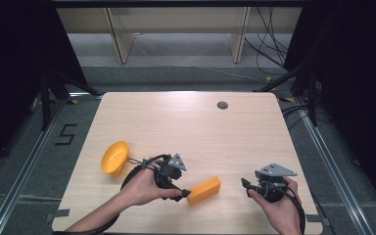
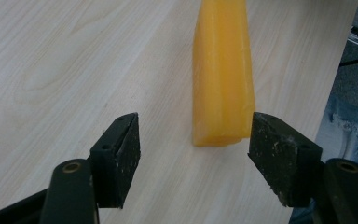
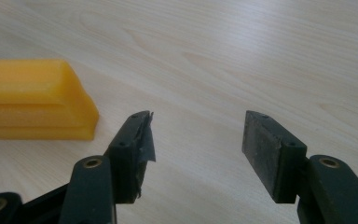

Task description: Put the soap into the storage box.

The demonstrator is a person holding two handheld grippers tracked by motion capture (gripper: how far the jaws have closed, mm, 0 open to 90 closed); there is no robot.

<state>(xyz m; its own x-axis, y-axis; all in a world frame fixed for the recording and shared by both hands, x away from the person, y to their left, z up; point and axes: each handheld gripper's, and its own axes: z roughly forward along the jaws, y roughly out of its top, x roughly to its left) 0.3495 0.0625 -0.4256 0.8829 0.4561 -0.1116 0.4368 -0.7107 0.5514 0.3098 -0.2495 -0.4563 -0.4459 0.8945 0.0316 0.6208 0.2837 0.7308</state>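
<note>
Furthest left on my table (image 1: pixel 186 122) sat the yellow bowl (image 1: pixel 114 157), tipped on its side near the left edge, just behind my left forearm and apart from everything else.

Next came my left hand (image 1: pixel 144 187) with the left gripper (image 1: pixel 185 193). From the high view its tips were right at the near end of the orange block (image 1: pixel 204 190). In the left gripper view I saw the gripper (image 2: pixel 193 140) with its jaws spread wide, and the block (image 2: pixel 221 70) stretched away from me along the wood, its near end lying just ahead of the gap and closer to the right-hand pad (image 2: pixel 279 154). Neither pad pressed on it, so nothing was held.

The block itself lay flat on the table's near half, between my two hands, angled a little.

To the right, well apart from the block, my right hand (image 1: pixel 281 208) kept the right gripper (image 1: pixel 245 183) low over the wood, pointing toward the block. In the right gripper view that gripper (image 3: pixel 196 135) stood with jaws parted over bare table, and the block's end (image 3: pixel 37 98) showed off to its left.
</note>
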